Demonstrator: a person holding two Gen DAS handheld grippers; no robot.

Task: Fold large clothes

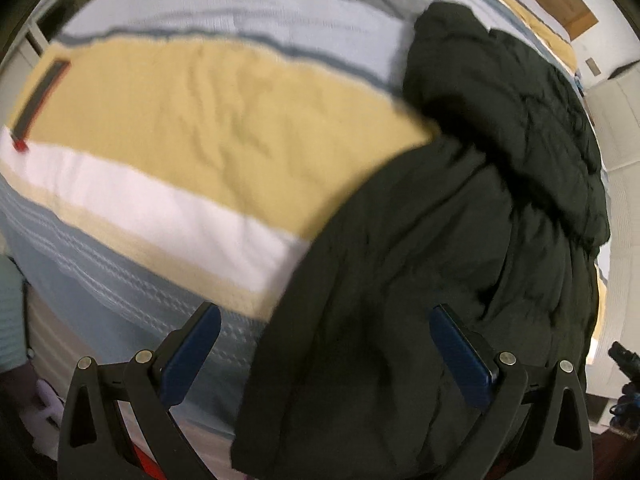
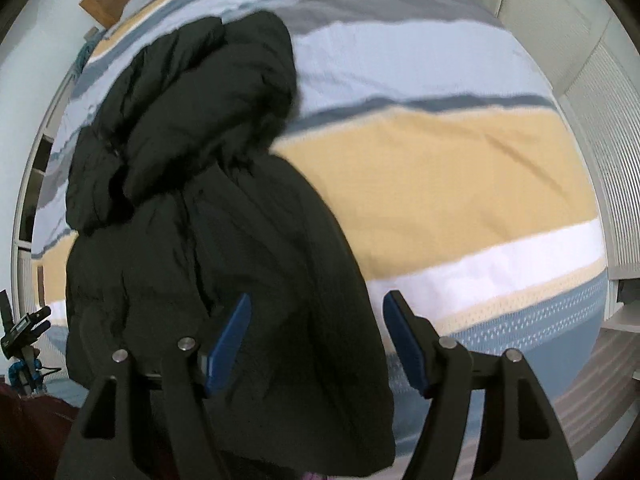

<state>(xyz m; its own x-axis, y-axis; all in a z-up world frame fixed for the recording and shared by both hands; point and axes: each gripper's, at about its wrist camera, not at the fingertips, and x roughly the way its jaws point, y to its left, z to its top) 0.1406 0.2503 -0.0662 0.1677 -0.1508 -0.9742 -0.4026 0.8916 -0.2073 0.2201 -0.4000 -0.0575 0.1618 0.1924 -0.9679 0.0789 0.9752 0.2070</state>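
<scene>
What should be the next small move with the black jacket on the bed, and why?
Probably lower both grippers onto the near hem and close. The jacket lies bunched on the striped bedspread, its hem toward the camera. The left gripper and right gripper both stand open above it, holding nothing, so it must be gripped before it can be spread out.

The black quilted puffer jacket with a padded hood lies crumpled lengthwise on the striped bed cover of yellow, white, pale blue and grey bands. The jacket is not folded. Its hood end is bunched in thick rolls and points toward the far, headboard edge of the bed. Its hem end reaches the near edge of the bed and hangs slightly over it. In the right wrist view the jacket occupies the left half of the bed cover; the surface shows deep creases.
</scene>
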